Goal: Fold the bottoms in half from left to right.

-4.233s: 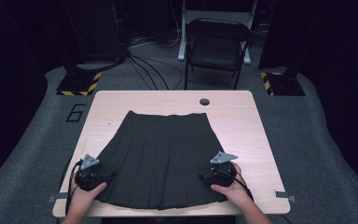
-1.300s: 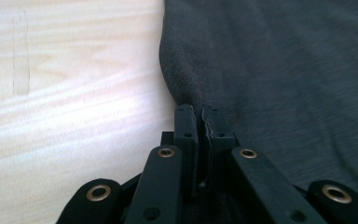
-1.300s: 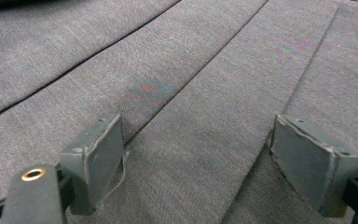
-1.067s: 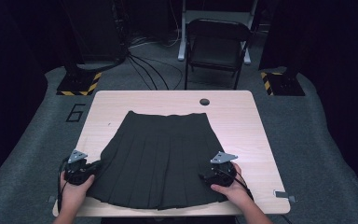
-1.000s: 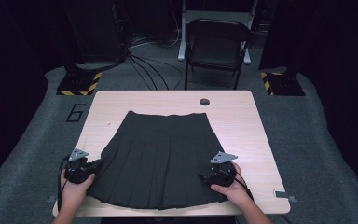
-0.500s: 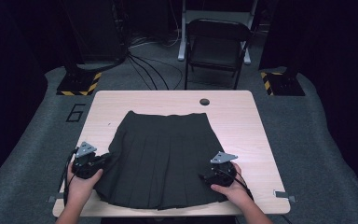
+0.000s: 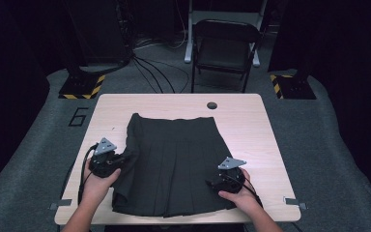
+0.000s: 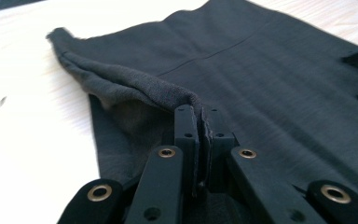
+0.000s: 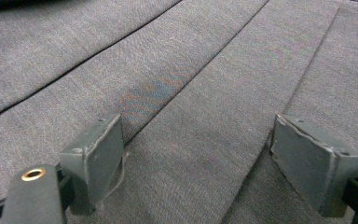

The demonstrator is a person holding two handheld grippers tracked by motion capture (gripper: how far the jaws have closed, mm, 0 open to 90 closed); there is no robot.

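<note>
A dark grey pleated skirt (image 7: 174,159) lies on the light wooden table (image 7: 251,125), waistband at the far side. My left gripper (image 7: 123,162) is shut on the skirt's left edge. In the left gripper view the jaws pinch a fold of the skirt's cloth (image 8: 135,88), raised off the table and drawn in over the skirt. My right gripper (image 7: 211,183) rests on the skirt's right front part, held by a hand. In the right gripper view its pads (image 9: 95,156) stand wide apart over the pleats (image 9: 196,116), open with nothing pinched.
A round hole (image 7: 212,105) sits near the table's far edge. Behind the table stands a black folding chair (image 7: 224,48), with cables on the floor. Bare table top lies left and right of the skirt.
My left gripper has risen and moved to the right and away from the person, pulling the skirt's left edge inward with it. The right gripper has stayed put.
</note>
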